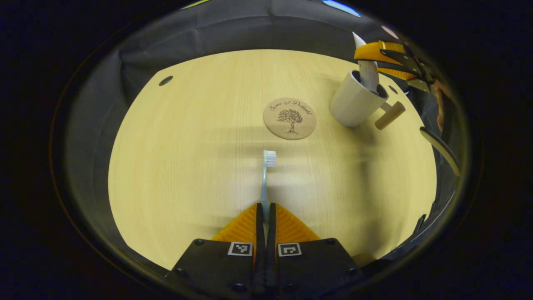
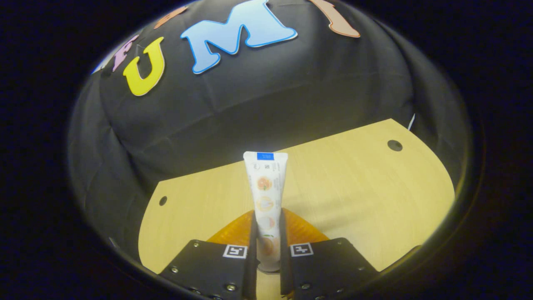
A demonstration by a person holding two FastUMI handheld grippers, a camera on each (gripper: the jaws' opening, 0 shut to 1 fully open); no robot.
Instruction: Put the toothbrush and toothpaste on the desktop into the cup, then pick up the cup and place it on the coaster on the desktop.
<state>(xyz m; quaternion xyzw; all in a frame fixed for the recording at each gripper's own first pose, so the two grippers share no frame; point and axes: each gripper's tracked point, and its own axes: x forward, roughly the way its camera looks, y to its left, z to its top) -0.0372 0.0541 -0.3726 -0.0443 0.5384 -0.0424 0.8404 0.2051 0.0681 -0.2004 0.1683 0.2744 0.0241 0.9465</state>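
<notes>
The left gripper (image 1: 265,208) is clenched on the toothbrush (image 1: 265,183): both fingers press the handle, and the bristle head points forward over the desk (image 1: 187,166). Whether the brush is lifted or resting on the desk cannot be told.

The right gripper (image 2: 266,233) is clenched on the toothpaste (image 2: 265,196), gripping the tube near its lower end, flat crimped end forward. In the left gripper view, the same gripper (image 1: 391,58) sits at the far right above the cup (image 1: 357,102), and the tube (image 1: 367,66) stands in the cup mouth.

The cup stands just beside the coaster (image 1: 290,118), apart from it, with its peg handle (image 1: 389,115) pointing right. The coaster is bare.

Judged stage: toothpaste insertion is nearly complete; toothbrush insertion and cup transfer remain.

Risks from this state:
- Tube release. The tube leans on the rim. If the right gripper withdraws sideways rather than upward, it may drag the tube out or tip the cup.
- Brush grip. The handle is thin and held at one end only. It may pivot between the pads during the carry, so the head meets the rim instead of the opening.
- Crowding. Both grippers would work near the cup mouth. A collision is likely unless the right gripper clears first.
- Cup transfer. The tall contents raise the cup's balance point. A tilted lift may spill them.
</notes>
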